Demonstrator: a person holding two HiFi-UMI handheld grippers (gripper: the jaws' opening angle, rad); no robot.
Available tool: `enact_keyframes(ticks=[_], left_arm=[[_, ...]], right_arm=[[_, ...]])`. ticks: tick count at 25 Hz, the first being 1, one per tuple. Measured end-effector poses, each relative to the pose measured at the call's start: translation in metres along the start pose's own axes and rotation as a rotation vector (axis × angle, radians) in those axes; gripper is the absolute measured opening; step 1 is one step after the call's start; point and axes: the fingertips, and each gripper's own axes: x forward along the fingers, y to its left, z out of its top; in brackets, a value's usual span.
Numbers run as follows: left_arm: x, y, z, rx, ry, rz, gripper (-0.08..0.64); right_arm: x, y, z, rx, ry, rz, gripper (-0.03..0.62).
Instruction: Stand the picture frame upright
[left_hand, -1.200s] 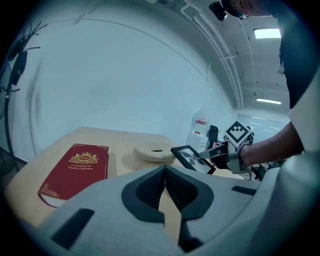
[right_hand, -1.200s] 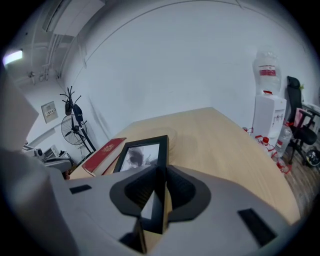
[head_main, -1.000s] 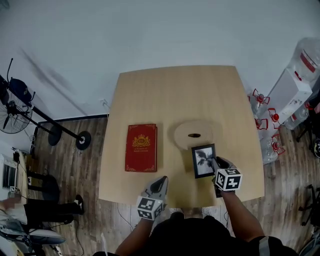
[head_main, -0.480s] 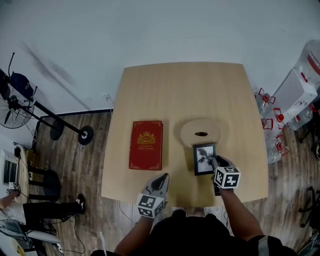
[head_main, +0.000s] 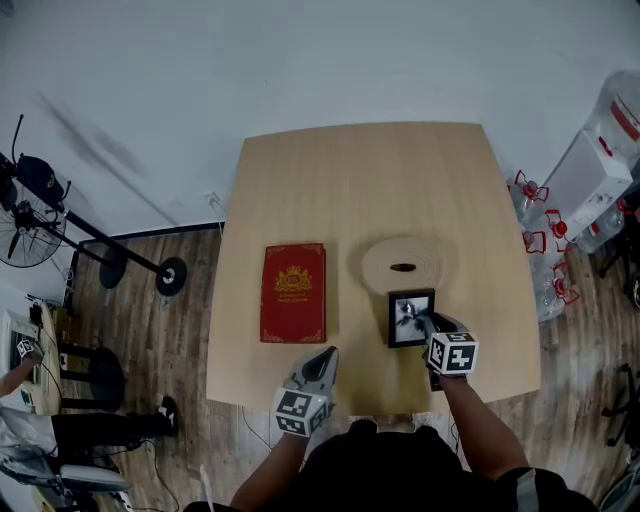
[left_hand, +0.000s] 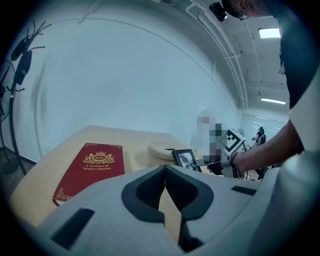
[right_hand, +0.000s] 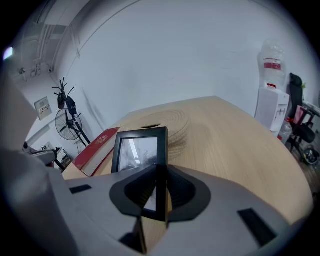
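The right gripper (head_main: 428, 325) is clamping the tilted picture frame (head_main: 411, 318) by its edge, at the table's (head_main: 360, 180) five o'clock. The left gripper (head_main: 322, 362) is hovering closed and empty. At the frame's nine o'clock, a red book (head_main: 293, 292) is showing "A Treasury of World's Classics".

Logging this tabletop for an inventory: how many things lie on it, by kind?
red book: 1
picture frame: 1
round ridged tan piece with a slot: 1
Total: 3
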Motion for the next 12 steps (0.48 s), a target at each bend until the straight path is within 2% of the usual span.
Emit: enact_keyframes(ticks=[12], left_arm=[[0.0002,0.0058,-0.0015,-0.022,-0.006,-0.012,0.003]], right_arm=[[0.0048,0.0002,-0.0011,-0.013,-0.001,-0.040,0.066]])
